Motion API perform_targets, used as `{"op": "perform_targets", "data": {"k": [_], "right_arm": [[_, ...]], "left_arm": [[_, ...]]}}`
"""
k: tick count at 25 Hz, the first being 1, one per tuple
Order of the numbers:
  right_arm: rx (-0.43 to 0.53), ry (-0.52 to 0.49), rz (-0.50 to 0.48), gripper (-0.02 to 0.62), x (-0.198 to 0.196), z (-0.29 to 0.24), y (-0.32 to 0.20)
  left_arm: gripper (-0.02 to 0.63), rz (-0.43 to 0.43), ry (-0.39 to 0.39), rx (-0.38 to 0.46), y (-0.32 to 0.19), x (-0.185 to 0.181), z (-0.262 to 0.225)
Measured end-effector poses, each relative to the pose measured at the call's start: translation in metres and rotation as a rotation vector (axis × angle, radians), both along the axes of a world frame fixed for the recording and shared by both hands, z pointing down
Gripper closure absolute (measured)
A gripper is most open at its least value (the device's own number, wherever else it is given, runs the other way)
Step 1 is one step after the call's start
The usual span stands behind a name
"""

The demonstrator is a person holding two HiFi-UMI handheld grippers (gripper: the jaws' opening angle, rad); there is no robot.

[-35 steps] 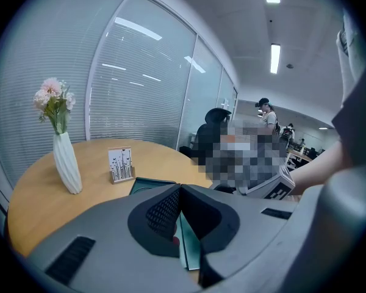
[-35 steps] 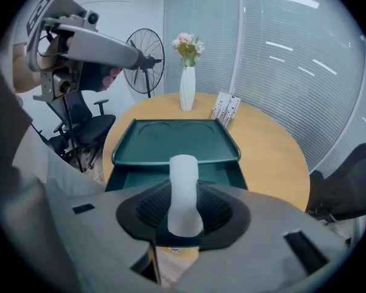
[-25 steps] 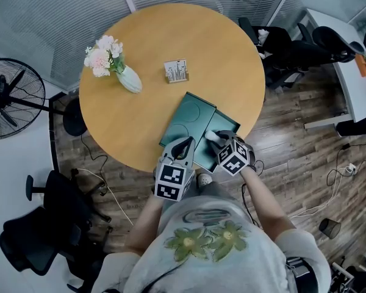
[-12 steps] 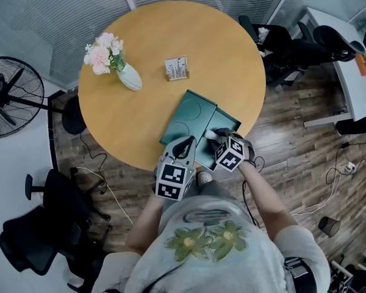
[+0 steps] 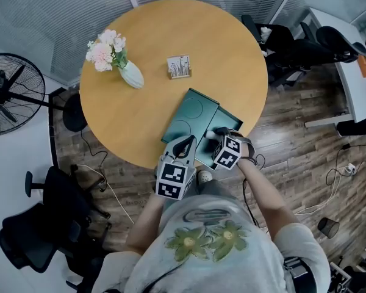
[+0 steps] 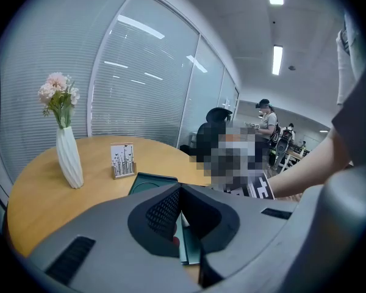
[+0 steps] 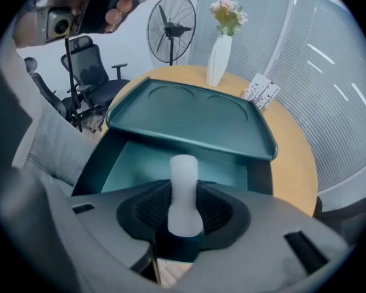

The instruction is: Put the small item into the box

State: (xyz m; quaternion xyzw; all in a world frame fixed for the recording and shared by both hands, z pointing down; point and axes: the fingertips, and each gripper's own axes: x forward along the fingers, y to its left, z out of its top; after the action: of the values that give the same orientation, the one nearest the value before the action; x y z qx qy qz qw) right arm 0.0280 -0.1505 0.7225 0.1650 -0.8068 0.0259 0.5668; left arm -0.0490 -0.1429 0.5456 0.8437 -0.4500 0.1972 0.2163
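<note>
A teal box [image 7: 143, 163] lies open at the near edge of the round wooden table [image 5: 171, 35]. Its lid [image 7: 189, 116] is slid off toward the far side and covers part of it. My right gripper [image 7: 184, 193] is shut on a small white cylinder-shaped item [image 7: 183, 173], which stands upright between the pads just above the box's open compartment. In the head view, the right gripper [image 5: 216, 141] hangs over the box's [image 5: 232, 124] near corner. My left gripper [image 5: 184, 146] rests at the table edge beside the lid, its pads shut together with nothing held [image 6: 180, 193].
A white vase of pink flowers [image 5: 128, 72] and a small card stand [image 5: 179, 66] sit on the far half of the table. A floor fan [image 5: 12, 96] stands left, with office chairs at back right [image 5: 293, 47] and near left [image 5: 43, 224]. Cables lie on the wood floor.
My right gripper has moved a little left and inward over the open box, still holding the white item. The left gripper has stayed put.
</note>
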Motion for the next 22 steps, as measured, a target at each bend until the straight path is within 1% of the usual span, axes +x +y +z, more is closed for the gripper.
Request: {"op": "perform_targets", "data": {"k": [8,22], "right_arm": [[-0.01,0.039,-0.051,0.456,-0.003,0.004,-0.001],[-0.038,0.065,-0.062,0.454,0.001,0.014,0.005]], "left_arm": [[0.606,-0.023,0.0,0.002,-0.001,-0.007,0.003],[0.606,-0.039,0.0,-0.017,0.002,-0.01,0.004]]}}
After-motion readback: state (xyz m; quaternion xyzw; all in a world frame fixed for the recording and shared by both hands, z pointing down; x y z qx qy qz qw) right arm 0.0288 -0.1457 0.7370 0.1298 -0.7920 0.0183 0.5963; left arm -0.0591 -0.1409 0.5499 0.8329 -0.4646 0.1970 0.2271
